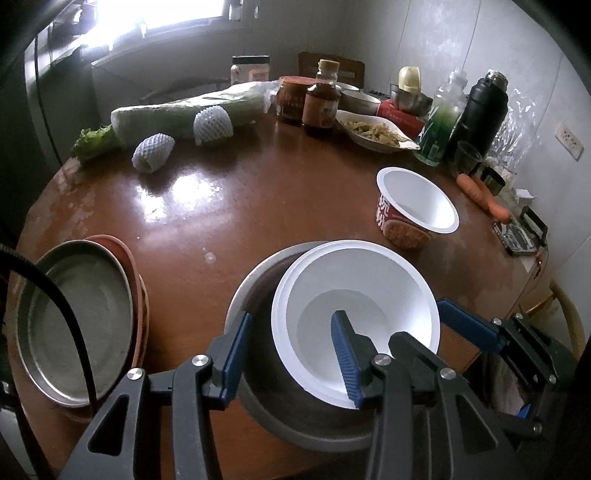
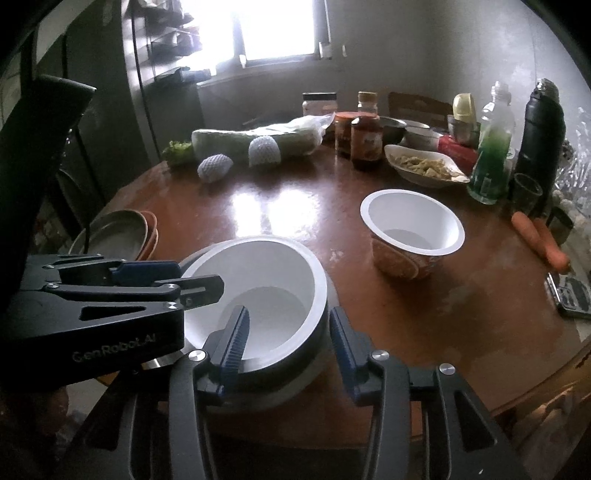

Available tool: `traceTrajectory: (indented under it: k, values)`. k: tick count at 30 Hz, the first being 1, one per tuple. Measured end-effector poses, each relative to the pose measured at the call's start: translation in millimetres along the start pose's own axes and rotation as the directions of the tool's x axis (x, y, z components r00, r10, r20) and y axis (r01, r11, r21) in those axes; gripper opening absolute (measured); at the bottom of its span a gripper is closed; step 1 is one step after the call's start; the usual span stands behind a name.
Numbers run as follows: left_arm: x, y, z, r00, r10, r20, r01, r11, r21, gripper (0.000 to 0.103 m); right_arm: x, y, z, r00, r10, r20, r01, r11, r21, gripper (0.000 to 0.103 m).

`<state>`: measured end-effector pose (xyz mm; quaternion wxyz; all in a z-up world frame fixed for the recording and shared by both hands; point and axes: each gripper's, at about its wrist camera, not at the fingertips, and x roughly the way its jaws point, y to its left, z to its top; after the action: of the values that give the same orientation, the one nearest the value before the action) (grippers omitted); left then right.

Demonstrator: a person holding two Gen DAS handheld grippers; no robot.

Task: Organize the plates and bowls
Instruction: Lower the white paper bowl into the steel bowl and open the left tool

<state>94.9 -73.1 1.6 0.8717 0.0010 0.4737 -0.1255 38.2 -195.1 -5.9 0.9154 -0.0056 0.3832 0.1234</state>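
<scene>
The white bowl (image 1: 354, 325) is sitting nested in the gray bowl (image 1: 255, 369) at the tabletop's (image 1: 229, 206) near edge, for stacking. The left gripper (image 1: 291, 358) is straddling both rims, seemingly steadying them. The right gripper (image 2: 288, 347) is standing open astride the right-hand rims.

Dim backlit fisheye views, blown-out window (image 2: 275, 29), glare across table (image 1: 177, 192), dark curved corners.

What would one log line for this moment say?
white plastic bowl: inside grey metal bowl | left gripper: straddles both rims, grip unclear | right gripper: open astride rims | printed paper bowl: apart on brown table
</scene>
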Motion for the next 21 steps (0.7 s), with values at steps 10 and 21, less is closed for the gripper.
traceTrajectory:
  k: [10, 21]
  values:
    - [-11, 2, 4, 0.999, 0.005, 0.038, -0.005, 1.0, -0.02, 0.046, -12, -10, 3, 0.998, -0.027, 0.052, 0.026, 0.999, 0.021, 0.048]
    - [-16, -3, 10, 0.997, 0.026, 0.07, -0.025, 1.0, -0.016, 0.049, -16, -24, 4, 0.997, -0.005, 0.078, -0.001, 0.997, 0.071, 0.051]
